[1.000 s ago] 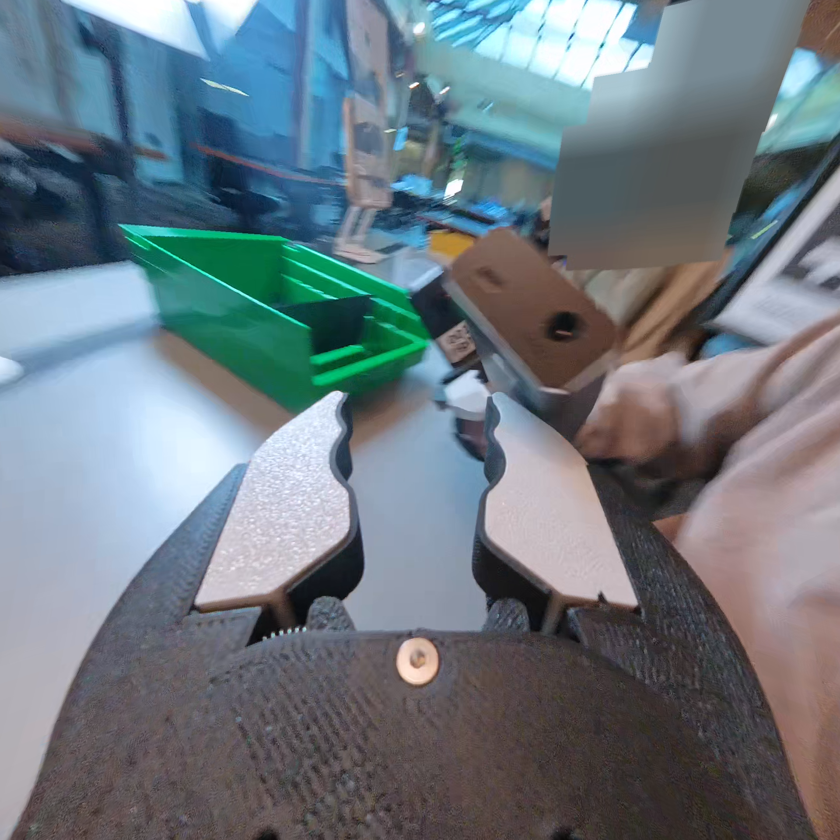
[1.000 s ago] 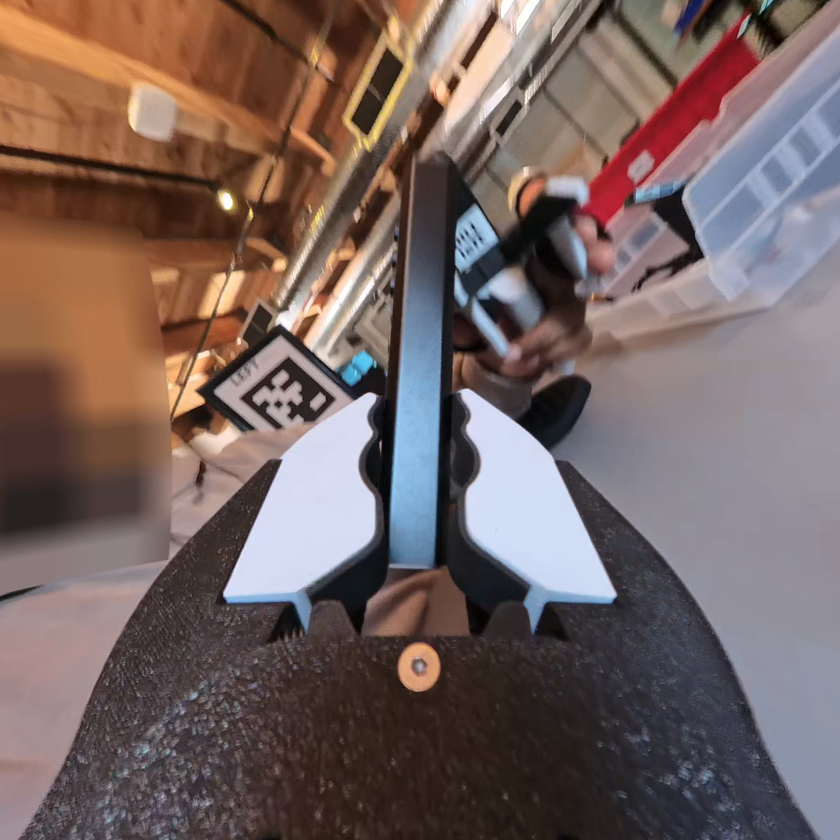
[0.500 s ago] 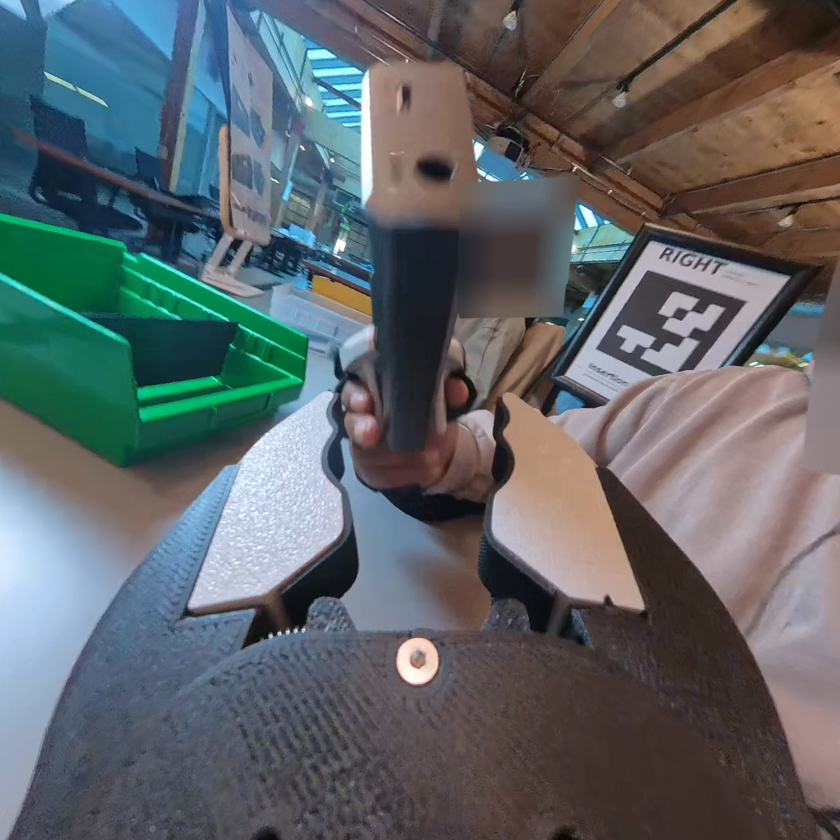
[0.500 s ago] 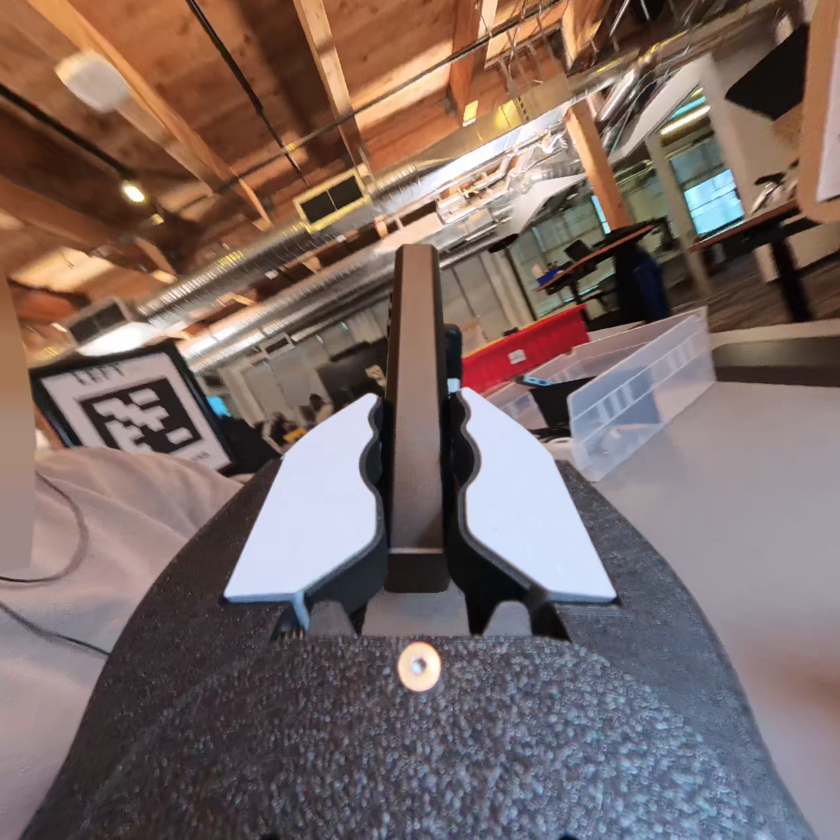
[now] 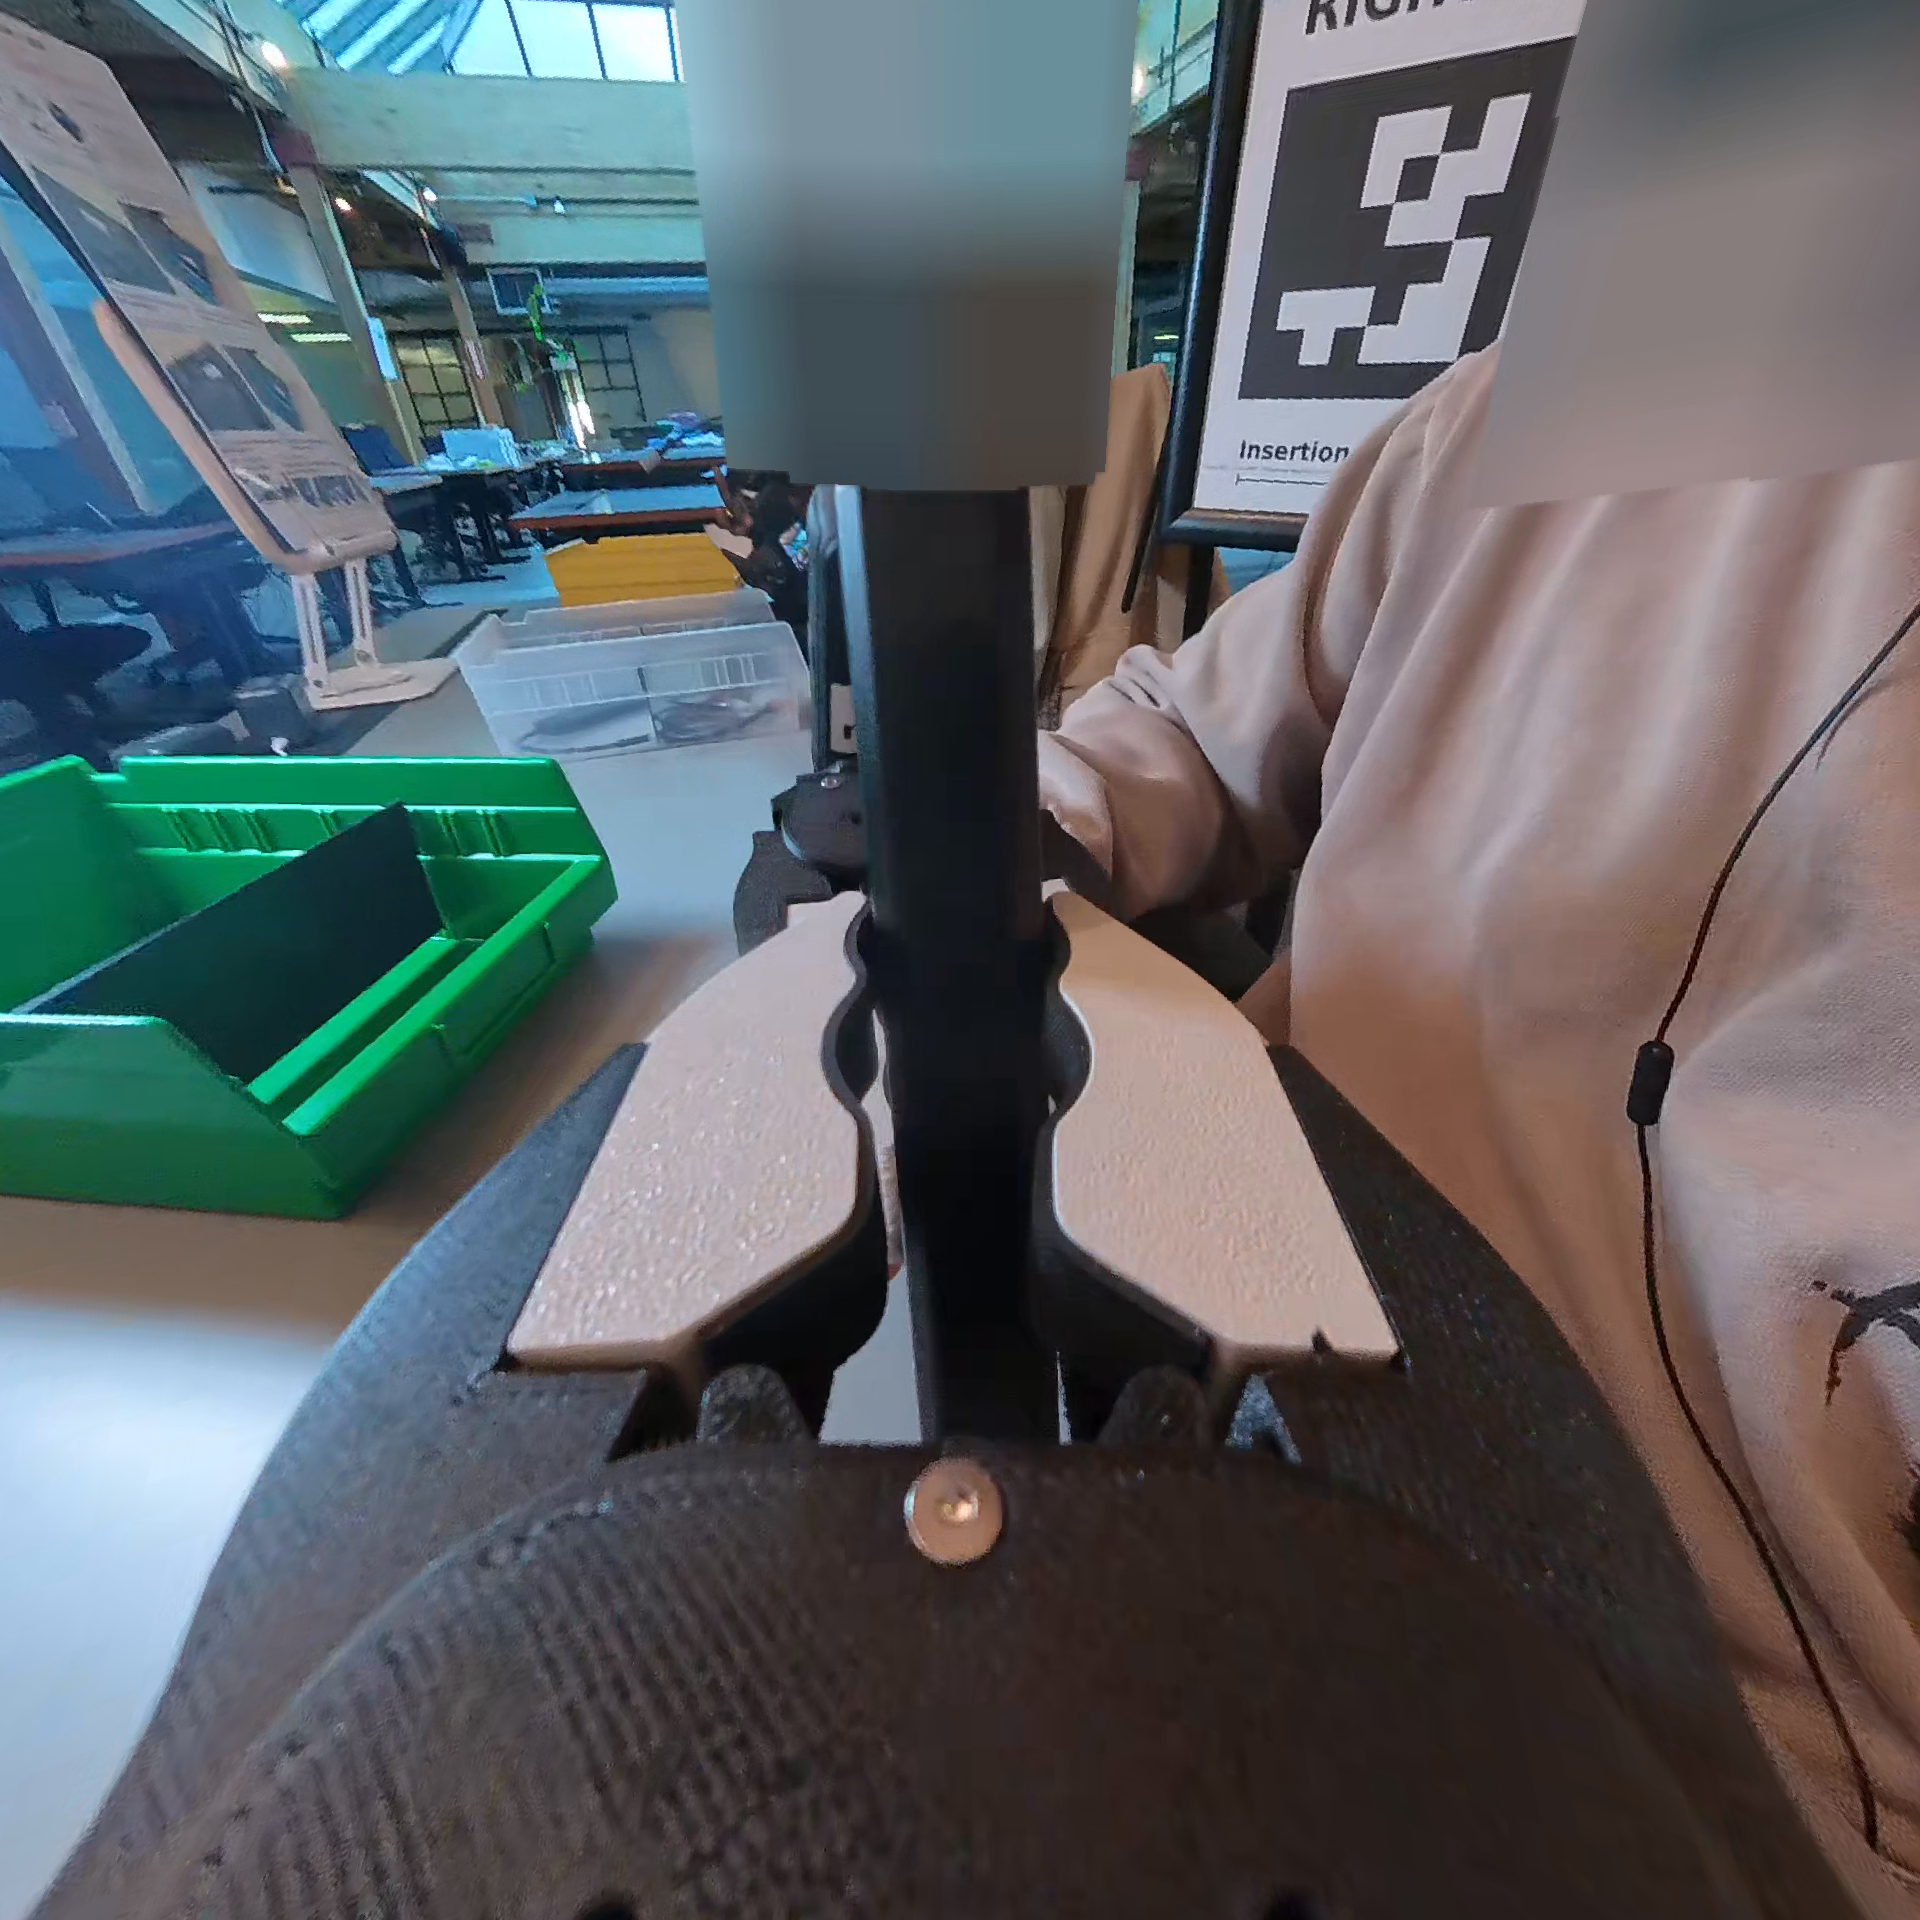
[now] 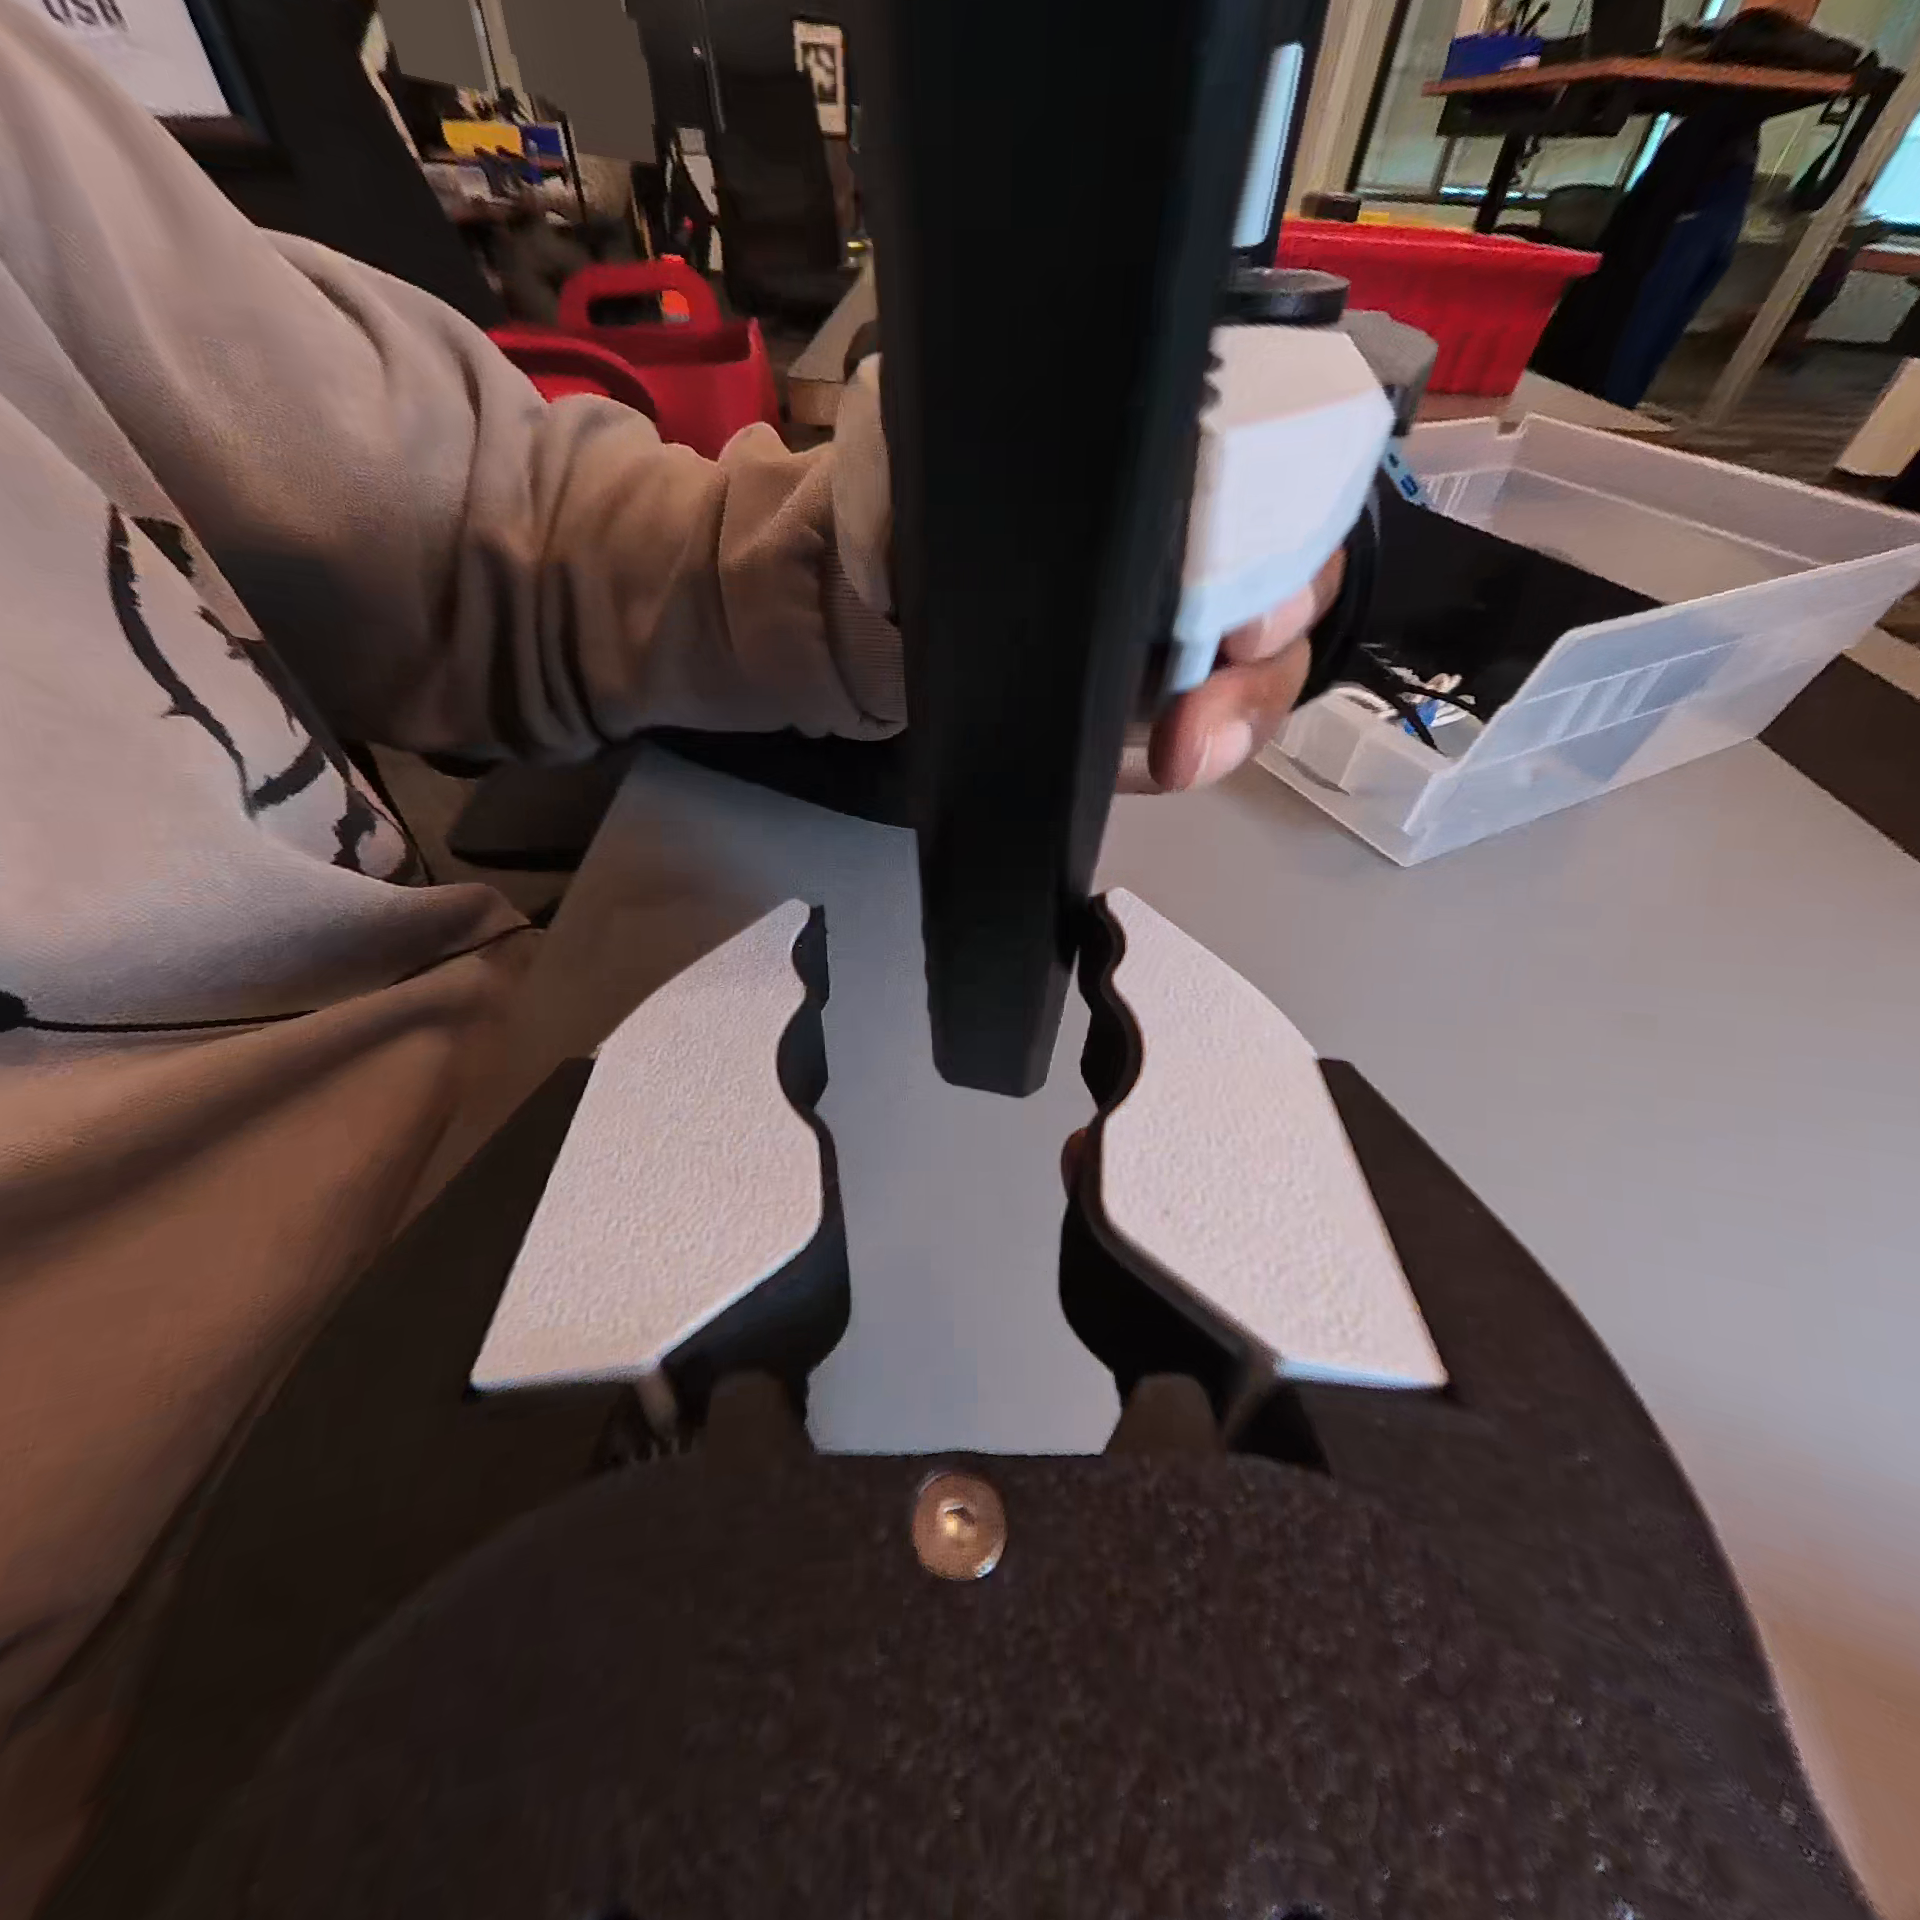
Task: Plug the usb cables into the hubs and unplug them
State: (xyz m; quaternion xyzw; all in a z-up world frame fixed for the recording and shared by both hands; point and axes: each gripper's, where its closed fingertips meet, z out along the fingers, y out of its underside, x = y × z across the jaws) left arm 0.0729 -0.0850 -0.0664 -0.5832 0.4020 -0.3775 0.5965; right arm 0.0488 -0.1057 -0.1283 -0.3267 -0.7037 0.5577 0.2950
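Note:
A long dark flat bar (image 5: 951, 727) stands upright between my left gripper's fingers. My left gripper (image 5: 956, 925) is shut on it, both pale pads pressed against its sides. In the right wrist view the same bar (image 6: 1018, 520) hangs down with its lower end between my right gripper's fingers. My right gripper (image 6: 958, 914) is open, with a gap on the left side of the bar and the right finger (image 6: 1226, 1143) close against it. The left gripper's pale finger (image 6: 1278, 499) and a hand (image 6: 1216, 727) show higher up on the bar. No usb cable or hub is clearly in view.
A green bin (image 5: 260, 987) with a black divider sits on the grey table (image 6: 1455, 1039) to the left. A clear plastic tray (image 6: 1610, 665) lies at the right and also shows in the left wrist view (image 5: 623, 686). A person's beige sleeve (image 6: 416, 520) is close by. A marker board (image 5: 1382, 229) stands behind. Left tips to right tips: about 6 cm.
The bar was gripped by my right gripper while the left was open. Now the left gripper has shut on the bar and the right gripper has opened. Both views have swung downward.

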